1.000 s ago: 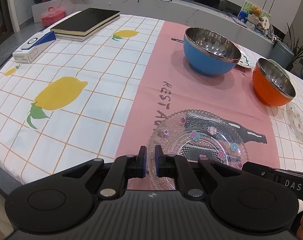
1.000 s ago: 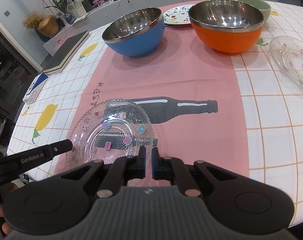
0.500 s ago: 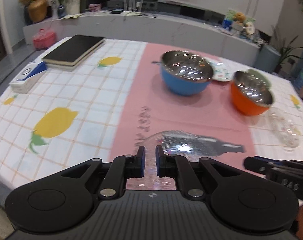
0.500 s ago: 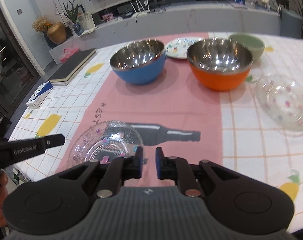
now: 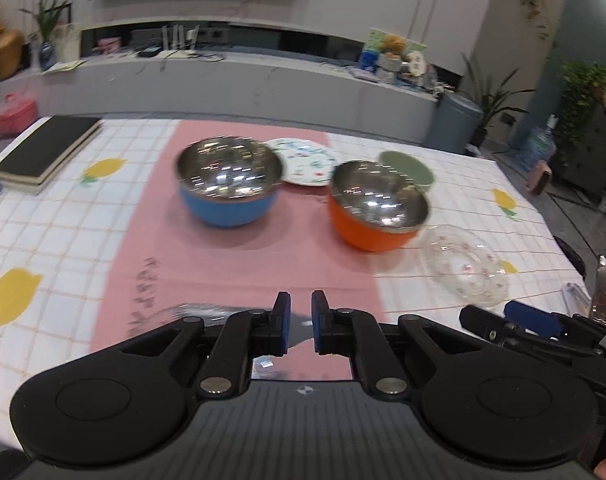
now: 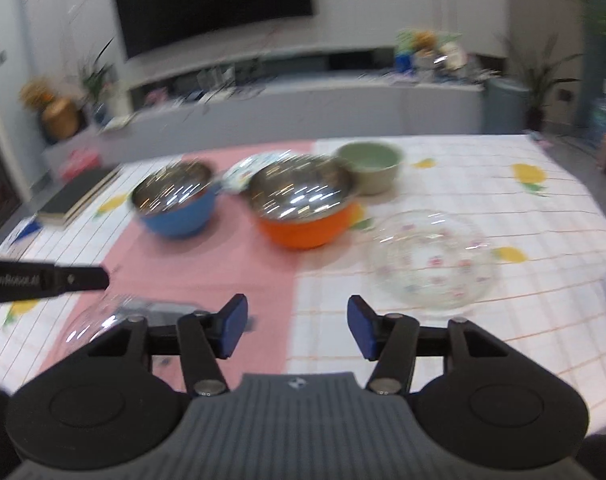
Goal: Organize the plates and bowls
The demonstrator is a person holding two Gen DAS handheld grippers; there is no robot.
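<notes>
My left gripper [image 5: 301, 322] hovers over the near edge of the pink runner, its jaws opening by a narrow gap with nothing between them. A patterned glass plate [image 5: 191, 314] lies on the cloth just under and left of it, mostly hidden. My right gripper [image 6: 297, 326] has its jaws opening wide and holds nothing. That near glass plate [image 6: 99, 320] lies low to its left. Further back stand a blue bowl [image 5: 229, 188], an orange bowl [image 5: 377, 208], a green bowl [image 5: 407, 168] and a painted plate [image 5: 303, 162]. A second glass plate [image 6: 433, 264] rests right of the orange bowl [image 6: 303, 208].
A stack of black books [image 5: 47, 148] lies at the table's far left, with a pink box [image 5: 13, 114] beyond the edge. The left gripper's finger [image 6: 63, 278] reaches in from the left of the right wrist view. A grey counter runs behind the table.
Both grippers have risen and tipped up off the near glass plate, which stays on the cloth. The right jaws went from shut to wide apart; the left jaws parted slightly.
</notes>
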